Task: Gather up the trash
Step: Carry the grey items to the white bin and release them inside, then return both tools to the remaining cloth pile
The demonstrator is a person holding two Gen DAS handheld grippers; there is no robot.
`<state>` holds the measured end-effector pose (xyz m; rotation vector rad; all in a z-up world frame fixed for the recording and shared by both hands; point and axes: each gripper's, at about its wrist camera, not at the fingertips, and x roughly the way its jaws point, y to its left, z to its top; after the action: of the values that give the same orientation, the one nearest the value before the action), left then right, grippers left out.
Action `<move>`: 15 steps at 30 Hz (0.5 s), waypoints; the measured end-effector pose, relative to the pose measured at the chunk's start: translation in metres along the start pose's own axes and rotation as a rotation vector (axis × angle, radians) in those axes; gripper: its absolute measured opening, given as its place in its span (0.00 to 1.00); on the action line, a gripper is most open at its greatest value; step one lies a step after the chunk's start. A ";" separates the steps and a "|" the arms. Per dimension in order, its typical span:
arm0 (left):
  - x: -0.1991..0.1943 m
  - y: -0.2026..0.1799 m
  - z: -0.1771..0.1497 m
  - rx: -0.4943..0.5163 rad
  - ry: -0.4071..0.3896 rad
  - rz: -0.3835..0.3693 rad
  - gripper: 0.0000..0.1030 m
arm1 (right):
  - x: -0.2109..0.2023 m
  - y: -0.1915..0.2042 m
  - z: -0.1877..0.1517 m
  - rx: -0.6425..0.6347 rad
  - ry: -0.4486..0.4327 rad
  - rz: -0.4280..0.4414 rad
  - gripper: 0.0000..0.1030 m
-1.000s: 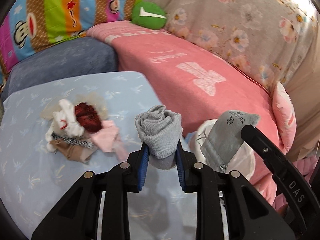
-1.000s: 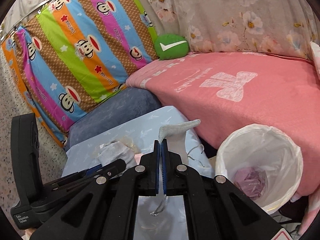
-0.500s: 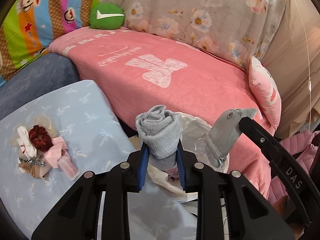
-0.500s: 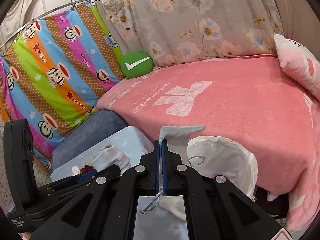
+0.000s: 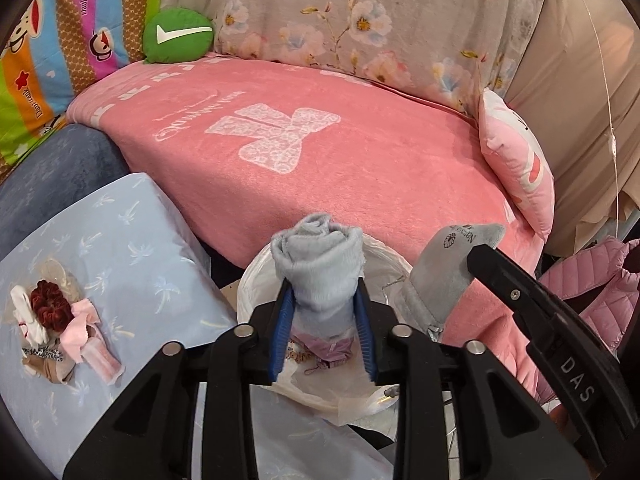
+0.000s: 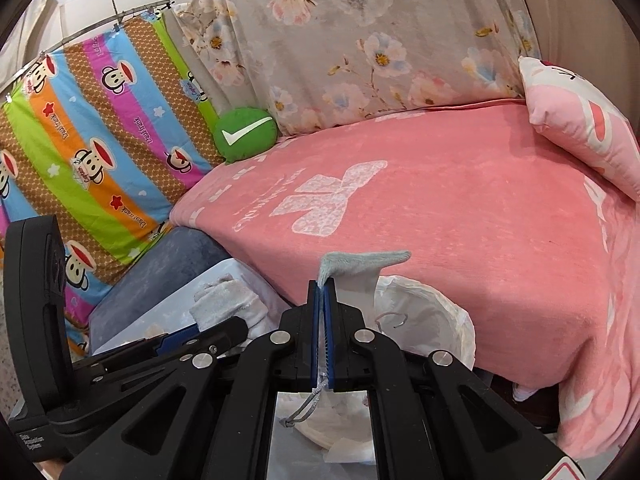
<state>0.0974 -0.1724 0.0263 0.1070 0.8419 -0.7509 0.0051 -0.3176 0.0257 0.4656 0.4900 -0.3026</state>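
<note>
My left gripper [image 5: 322, 300] is shut on a rolled grey sock [image 5: 318, 264] and holds it over the white-lined trash bin [image 5: 250, 300], where purple trash [image 5: 332, 350] lies. My right gripper [image 6: 323, 292] is shut on a flat grey cloth mask [image 6: 356, 270] with a dangling cord, held above the same bin [image 6: 436, 312]. In the left wrist view the mask [image 5: 444, 276] and the right gripper's body show at right. In the right wrist view the rolled sock [image 6: 226, 300] shows at left. A pile of small trash [image 5: 56, 324] lies on the blue table [image 5: 120, 248].
A pink bed [image 5: 320, 152] runs behind the bin, with a pink pillow [image 5: 516, 164] and a green cushion [image 5: 178, 36]. A striped cartoon cloth [image 6: 92, 152] hangs at left. A blue-grey seat [image 5: 52, 172] stands behind the table. A pink jacket [image 5: 592, 280] lies at right.
Both grippers have swung right from over the table to over the bin, still holding the sock and the mask. The trash pile has slid to the left of the view.
</note>
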 end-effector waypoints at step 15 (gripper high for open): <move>-0.007 0.026 0.004 -0.092 -0.034 0.068 0.79 | 0.001 -0.001 0.001 0.013 -0.008 -0.016 0.25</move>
<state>0.1134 -0.1506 0.0285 0.0407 0.8347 -0.6479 0.0058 -0.3188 0.0259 0.4730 0.4840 -0.3228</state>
